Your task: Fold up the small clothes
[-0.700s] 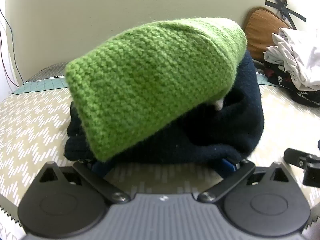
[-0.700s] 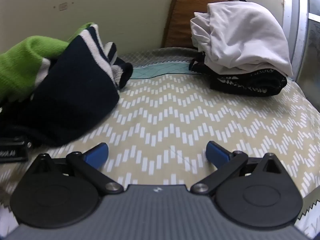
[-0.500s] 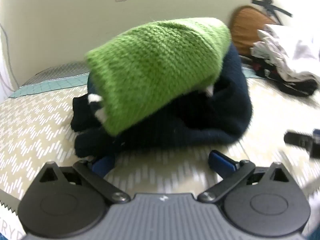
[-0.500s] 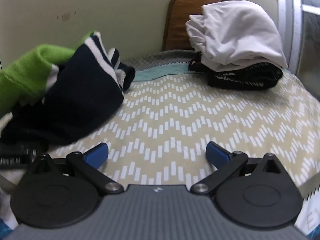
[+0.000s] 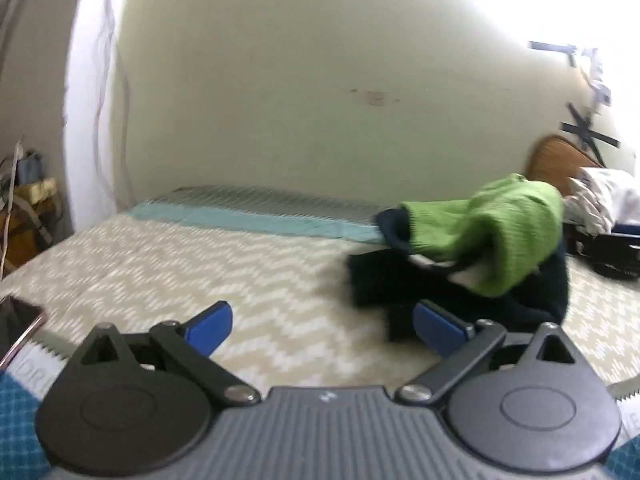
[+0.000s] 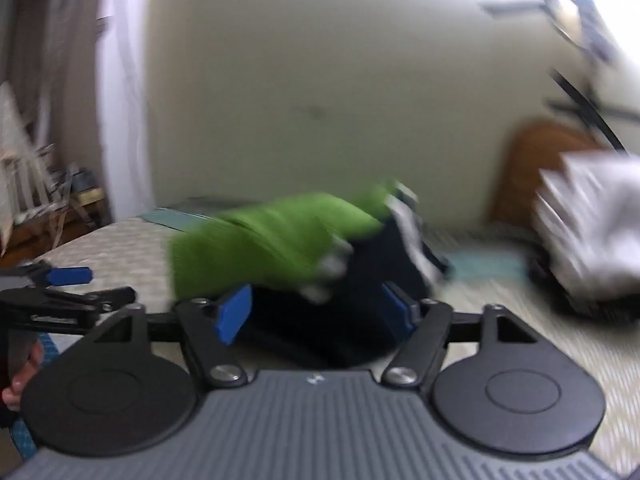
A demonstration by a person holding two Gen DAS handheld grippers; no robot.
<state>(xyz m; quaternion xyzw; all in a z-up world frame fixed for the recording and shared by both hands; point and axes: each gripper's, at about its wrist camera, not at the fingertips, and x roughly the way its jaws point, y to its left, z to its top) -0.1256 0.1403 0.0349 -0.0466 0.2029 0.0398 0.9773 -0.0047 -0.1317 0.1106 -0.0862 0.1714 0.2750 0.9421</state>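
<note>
A green knit garment point(image 5: 500, 232) with navy and white-striped parts lies bunched on the chevron bedspread point(image 5: 200, 264). In the left wrist view it sits to the right and ahead of my left gripper point(image 5: 324, 328), which stands open with only bedspread between its blue pads. The right wrist view is blurred by motion. There the green and navy bundle point(image 6: 280, 248) lies straight ahead, and its navy part reaches in between the fingers of my right gripper point(image 6: 316, 310). Those jaws stand apart and I see no pad pressing on the cloth. The left gripper's fingertip point(image 6: 68, 276) shows at the far left.
A pile of white cloth point(image 5: 608, 196) on a black garment lies at the right by a brown cushion point(image 5: 552, 160). A phone point(image 5: 16, 328) rests at the bed's left edge. A wall runs behind the bed, with clutter point(image 6: 60, 200) at the left.
My left gripper has backed off and swung left, so the bundle now lies to its right. The right gripper has swung left onto the bundle, and its jaws stand narrower.
</note>
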